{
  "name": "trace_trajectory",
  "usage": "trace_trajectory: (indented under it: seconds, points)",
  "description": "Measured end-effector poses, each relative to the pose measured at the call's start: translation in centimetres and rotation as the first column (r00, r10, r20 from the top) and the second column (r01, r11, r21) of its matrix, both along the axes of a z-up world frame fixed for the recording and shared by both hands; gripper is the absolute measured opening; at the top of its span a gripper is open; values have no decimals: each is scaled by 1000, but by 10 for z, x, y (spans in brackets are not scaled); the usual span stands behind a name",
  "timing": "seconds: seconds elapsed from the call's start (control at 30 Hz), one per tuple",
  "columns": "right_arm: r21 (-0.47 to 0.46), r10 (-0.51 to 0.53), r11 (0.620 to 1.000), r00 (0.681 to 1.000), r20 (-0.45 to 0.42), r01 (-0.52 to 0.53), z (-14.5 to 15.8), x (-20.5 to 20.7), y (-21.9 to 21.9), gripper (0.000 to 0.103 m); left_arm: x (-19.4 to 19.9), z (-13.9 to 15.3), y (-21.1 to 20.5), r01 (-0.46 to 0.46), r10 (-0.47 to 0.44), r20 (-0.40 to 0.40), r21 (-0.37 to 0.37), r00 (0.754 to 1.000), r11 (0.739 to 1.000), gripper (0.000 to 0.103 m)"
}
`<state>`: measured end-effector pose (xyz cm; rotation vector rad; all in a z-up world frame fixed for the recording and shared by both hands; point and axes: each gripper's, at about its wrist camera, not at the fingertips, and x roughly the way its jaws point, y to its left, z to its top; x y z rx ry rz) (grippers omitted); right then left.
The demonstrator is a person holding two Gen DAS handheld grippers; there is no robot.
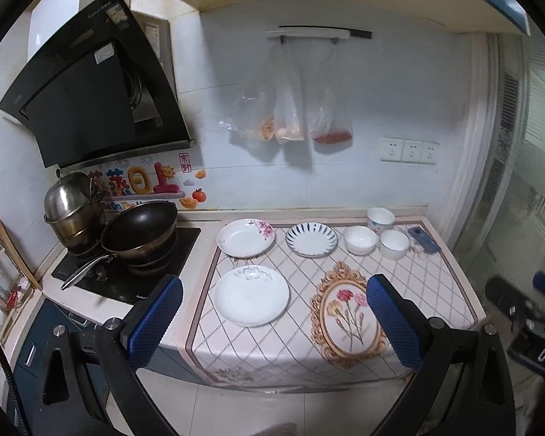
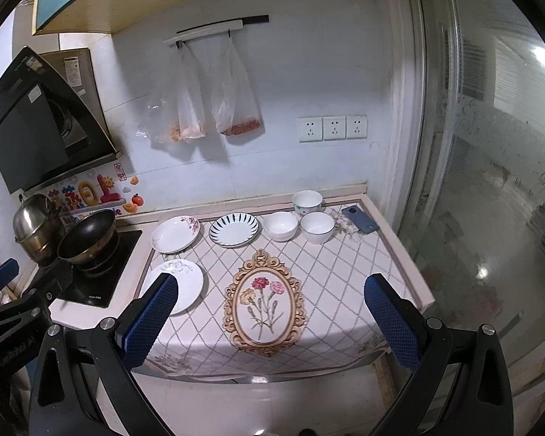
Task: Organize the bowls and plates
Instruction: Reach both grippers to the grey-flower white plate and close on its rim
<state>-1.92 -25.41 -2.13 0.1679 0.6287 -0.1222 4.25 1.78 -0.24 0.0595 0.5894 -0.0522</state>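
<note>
Both the left gripper (image 1: 274,321) and the right gripper (image 2: 270,321) hover with fingers spread wide, grasping nothing. On the tabletop (image 2: 345,272), beyond the flower print (image 2: 264,303), sit three plates (image 2: 232,230) and three bowls (image 2: 280,226).

Left tool (image 1: 274,321), right tool (image 2: 270,318): black frames, blue textured pads, silver screws

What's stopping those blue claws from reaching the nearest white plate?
Nothing visible. Both the left gripper and right gripper hang open in front of the counter, and the plain plate lies at the near left with only bare cloth around it.
</note>
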Motion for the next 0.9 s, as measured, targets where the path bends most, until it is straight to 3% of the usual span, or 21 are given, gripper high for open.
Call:
trace_trajectory:
  seconds: [0.13, 0.23, 0.43, 0.67, 0.9]
  points:
    - [70, 31, 997, 998, -47, -28, -31, 31, 3, 103, 37, -21, 24, -47, 48, -30, 12, 998, 999, 103]
    - [152, 107, 984, 990, -90, -92, -69, 67, 9, 103, 74, -49, 45, -92, 93, -104, 14, 990, 996, 103]
    - [297, 274, 932, 942, -197, -209, -156, 152, 29, 103, 160, -126, 83, -164, 158, -308, 6, 938, 986, 103]
    - [419, 436, 858, 852, -289, -297, -257, 274, 53, 94, 255, -228, 119, -223, 153, -510, -80, 847, 971, 96]
    - [486, 544, 809, 735, -404, -331, -346, 384, 83, 86, 323, -296, 129, -226, 155, -600, -44, 785, 973, 96]
